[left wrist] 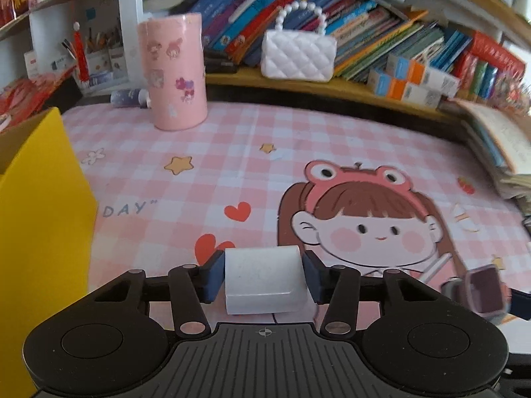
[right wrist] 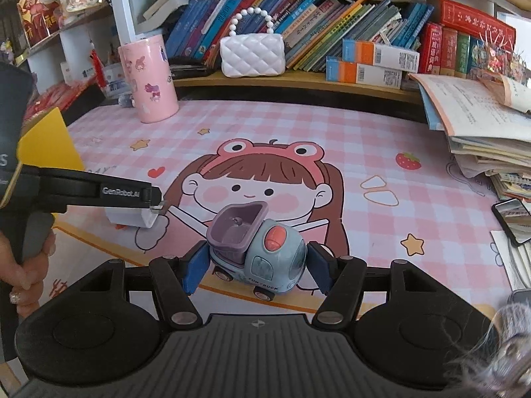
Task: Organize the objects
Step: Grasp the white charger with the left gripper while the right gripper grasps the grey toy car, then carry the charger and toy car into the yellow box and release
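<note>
**Both tongs at their objects, yellow box waiting on the left**

The white block [left wrist: 264, 280] sits on the tabletop [left wrist: 232, 152] between the left tongs [left wrist: 264, 277]; the blue pads appear to touch both its sides, so the tongs look closed on it, though the right wrist view shows it resting on the mat rather than lifted. The toy truck [right wrist: 257, 252], blue-grey with a purple hopper, stands on its wheels between the right tongs [right wrist: 257, 265]. Those jaws are partly open, with a gap visible on each side of the truck, so nothing is held there yet.

The yellow box [left wrist: 43, 232] stands just left of the block and seems the likely destination, though that is a guess.

To do this well, the right tongs should probably centre on the truck's rounded cab, below the hopper, and close squarely so the curved body does not squirt out or roll on its wheels. The left should lift the block straight up to clear the box's wall before moving across. The phone [right wrist: 512, 219] at the right edge and the pink cup [left wrist: 172, 69] at the back are well clear.
</note>
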